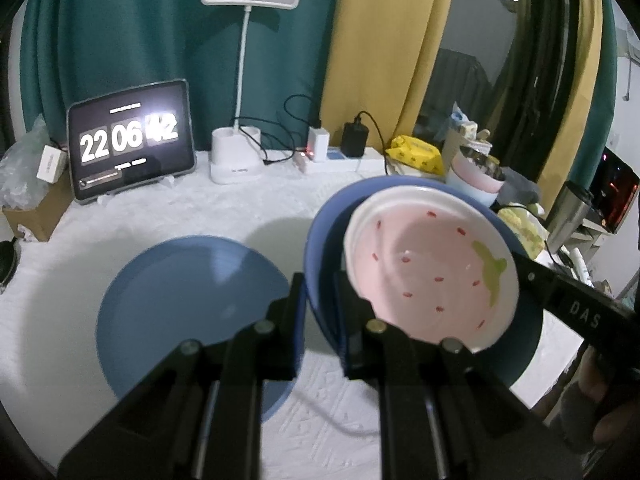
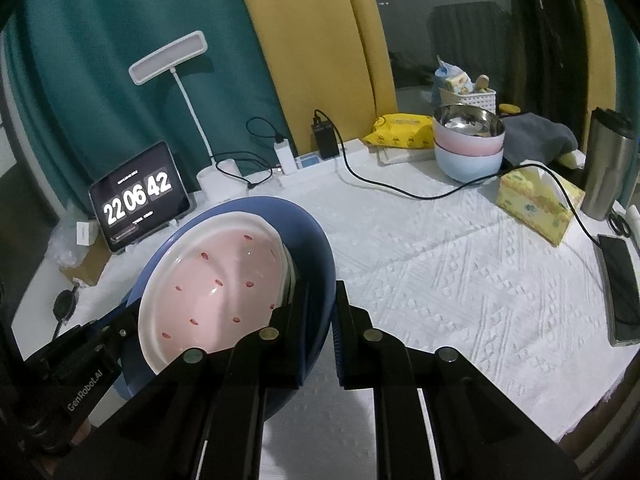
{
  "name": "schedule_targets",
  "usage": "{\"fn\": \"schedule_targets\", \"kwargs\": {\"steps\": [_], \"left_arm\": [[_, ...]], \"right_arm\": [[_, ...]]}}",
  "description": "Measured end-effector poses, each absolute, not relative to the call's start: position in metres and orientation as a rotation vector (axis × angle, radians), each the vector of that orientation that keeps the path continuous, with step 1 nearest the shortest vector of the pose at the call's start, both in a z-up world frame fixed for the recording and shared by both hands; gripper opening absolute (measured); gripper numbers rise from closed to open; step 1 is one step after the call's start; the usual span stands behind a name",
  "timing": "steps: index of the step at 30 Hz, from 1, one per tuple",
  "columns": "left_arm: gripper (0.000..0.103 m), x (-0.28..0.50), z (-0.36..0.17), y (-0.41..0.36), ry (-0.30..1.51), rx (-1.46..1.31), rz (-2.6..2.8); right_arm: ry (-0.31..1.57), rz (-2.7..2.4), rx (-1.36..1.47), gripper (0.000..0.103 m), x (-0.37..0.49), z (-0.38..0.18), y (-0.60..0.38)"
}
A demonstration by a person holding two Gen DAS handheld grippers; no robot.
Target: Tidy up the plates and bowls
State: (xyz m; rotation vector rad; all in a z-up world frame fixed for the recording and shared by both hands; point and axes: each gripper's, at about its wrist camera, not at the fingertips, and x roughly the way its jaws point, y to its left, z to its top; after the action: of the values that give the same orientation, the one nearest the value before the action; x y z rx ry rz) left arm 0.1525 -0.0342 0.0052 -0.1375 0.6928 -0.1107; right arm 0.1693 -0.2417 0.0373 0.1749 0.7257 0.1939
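Both grippers hold one stack above the table: a blue plate (image 1: pixel 320 240) with a pink strawberry-patterned plate (image 1: pixel 432 264) on it. My left gripper (image 1: pixel 320 312) is shut on the blue plate's left rim. My right gripper (image 2: pixel 320 320) is shut on the same blue plate's (image 2: pixel 316 248) right rim, beside the pink plate (image 2: pixel 224 280). A second blue plate (image 1: pixel 192 304) lies flat on the white tablecloth under my left gripper. Stacked pink and light-blue bowls (image 2: pixel 468 148) with a steel bowl on top stand at the back right.
At the back stand a tablet clock (image 1: pixel 130 140), a white desk lamp (image 1: pixel 240 80) and a power strip with chargers (image 1: pixel 340 156). A tissue box (image 2: pixel 536 200), a steel tumbler (image 2: pixel 608 164), a phone (image 2: pixel 620 288) and a black cable (image 2: pixel 400 188) lie at the right.
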Motion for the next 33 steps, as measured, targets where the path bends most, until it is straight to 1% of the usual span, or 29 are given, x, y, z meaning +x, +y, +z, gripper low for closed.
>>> {"fn": "schedule_targets", "kwargs": {"steps": [20, 33], "left_arm": [[0.013, 0.146, 0.01, 0.022, 0.677, -0.171, -0.064], [0.013, 0.148, -0.001, 0.07, 0.689, -0.209, -0.013]], "right_arm": [[0.718, 0.252, 0.13, 0.013, 0.178, 0.046, -0.185], [0.745, 0.303, 0.087, 0.013, 0.19, 0.037, -0.136]]}}
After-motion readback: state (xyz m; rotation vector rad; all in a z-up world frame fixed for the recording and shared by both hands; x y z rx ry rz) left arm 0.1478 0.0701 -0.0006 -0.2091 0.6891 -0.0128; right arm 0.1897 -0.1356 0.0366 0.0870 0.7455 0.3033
